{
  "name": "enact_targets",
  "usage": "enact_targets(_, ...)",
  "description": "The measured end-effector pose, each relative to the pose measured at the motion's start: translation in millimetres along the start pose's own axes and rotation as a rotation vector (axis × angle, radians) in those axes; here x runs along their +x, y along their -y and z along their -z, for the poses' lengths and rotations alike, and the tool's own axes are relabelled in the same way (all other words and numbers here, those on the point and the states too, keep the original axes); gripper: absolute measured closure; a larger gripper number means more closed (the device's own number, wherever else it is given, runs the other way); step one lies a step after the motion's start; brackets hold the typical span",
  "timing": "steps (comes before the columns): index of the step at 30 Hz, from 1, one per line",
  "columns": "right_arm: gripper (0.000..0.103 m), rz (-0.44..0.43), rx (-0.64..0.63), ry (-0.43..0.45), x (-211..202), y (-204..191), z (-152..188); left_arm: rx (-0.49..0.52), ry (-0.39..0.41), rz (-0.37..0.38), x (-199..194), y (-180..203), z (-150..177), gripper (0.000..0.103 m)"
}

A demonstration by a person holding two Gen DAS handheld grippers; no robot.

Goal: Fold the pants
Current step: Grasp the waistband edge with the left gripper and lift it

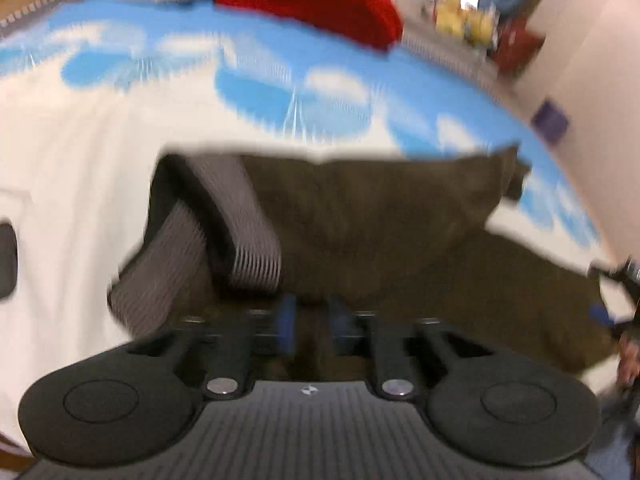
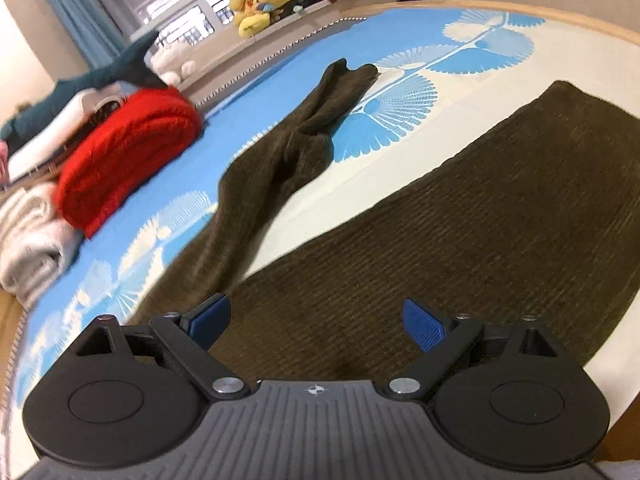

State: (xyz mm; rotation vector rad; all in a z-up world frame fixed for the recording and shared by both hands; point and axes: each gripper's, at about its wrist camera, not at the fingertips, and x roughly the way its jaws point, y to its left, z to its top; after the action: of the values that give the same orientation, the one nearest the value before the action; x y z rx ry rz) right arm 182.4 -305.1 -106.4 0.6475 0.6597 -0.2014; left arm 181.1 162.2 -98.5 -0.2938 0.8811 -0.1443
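Note:
Dark brown corduroy pants [image 2: 460, 208] lie on the blue and white bed cover [image 2: 400, 52]. One leg lies flat and wide under my right gripper [image 2: 318, 322], which is open and empty just above it. The other leg [image 2: 288, 152] runs twisted toward the far edge. In the blurred left wrist view, my left gripper [image 1: 311, 324] is shut on the pants [image 1: 380, 216] near the waist, where a grey ribbed lining [image 1: 240, 220] shows. The right gripper [image 1: 616, 304] shows at the right edge of that view.
A folded red knit [image 2: 128, 156] and a folded white cloth [image 2: 32, 240] lie at the left of the bed, with a plush shark [image 2: 100, 76] behind. Stuffed toys [image 2: 264, 4] sit on the window sill. The bed's wooden rim [image 2: 560, 16] curves at the far right.

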Motion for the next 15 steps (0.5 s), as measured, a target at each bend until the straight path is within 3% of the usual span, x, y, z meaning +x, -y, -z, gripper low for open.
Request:
enact_targets(2,0.009,0.003,0.009,-0.018,3,0,0,-0.082,0.055,-0.026,-1,-2,-5,0.014)
enact_targets(3,0.009,0.001,0.009,-0.026,4,-1,1,-0.126,0.063,-0.034,3,-5,-7,0.013)
enact_targets(5,0.009,-0.003,-0.004,-0.032,5,-3,3,-0.198,0.041,-0.020,16,-11,-11,0.013)
enact_targets(9,0.009,-0.004,-0.042,-0.045,9,-10,7,-0.290,0.003,-0.065,41,-18,-24,0.015)
enact_targets(13,0.009,-0.010,-0.052,-0.062,13,-15,9,-0.257,0.062,-0.103,38,-10,-29,0.032)
enact_targets(15,0.009,-0.016,-0.055,-0.073,15,-17,9,-0.244,0.054,-0.141,39,-9,-27,0.041)
